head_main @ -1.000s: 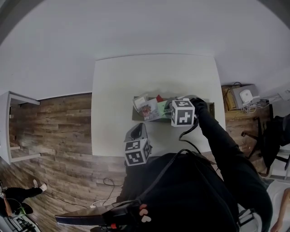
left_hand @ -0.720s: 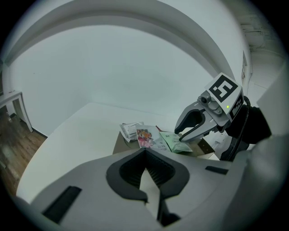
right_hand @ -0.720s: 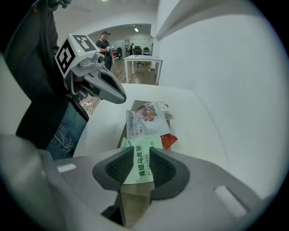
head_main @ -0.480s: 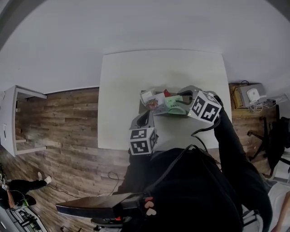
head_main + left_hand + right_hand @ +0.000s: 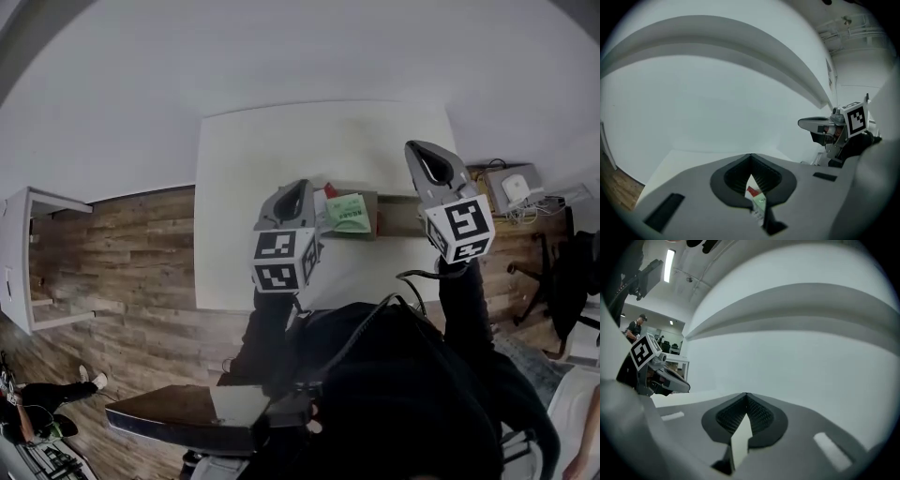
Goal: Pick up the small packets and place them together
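Note:
Small packets lie together in a shallow brown tray (image 5: 401,217) on the white table (image 5: 244,178); a green packet (image 5: 349,214) and a red one (image 5: 329,193) show. My left gripper (image 5: 293,190) hangs raised over the tray's left end, jaws shut and empty. Through the slot below its tips (image 5: 750,157) the red and green packets (image 5: 757,199) show. My right gripper (image 5: 427,157) is lifted above the tray's right end. Its jaws (image 5: 746,395) have just closed with nothing between them. Each gripper shows in the other's view: the right gripper (image 5: 820,124), the left gripper (image 5: 670,378).
Wood floor surrounds the table. A white shelf unit (image 5: 37,262) stands at the far left. A small stand with a white device (image 5: 511,192) and a dark chair (image 5: 562,281) are at the right. A person (image 5: 635,326) stands far off.
Both grippers have risen off the tray. The right one left the packets, swung up to point outward and closed its jaws. The left one lifted from the table's near edge to beside the tray.

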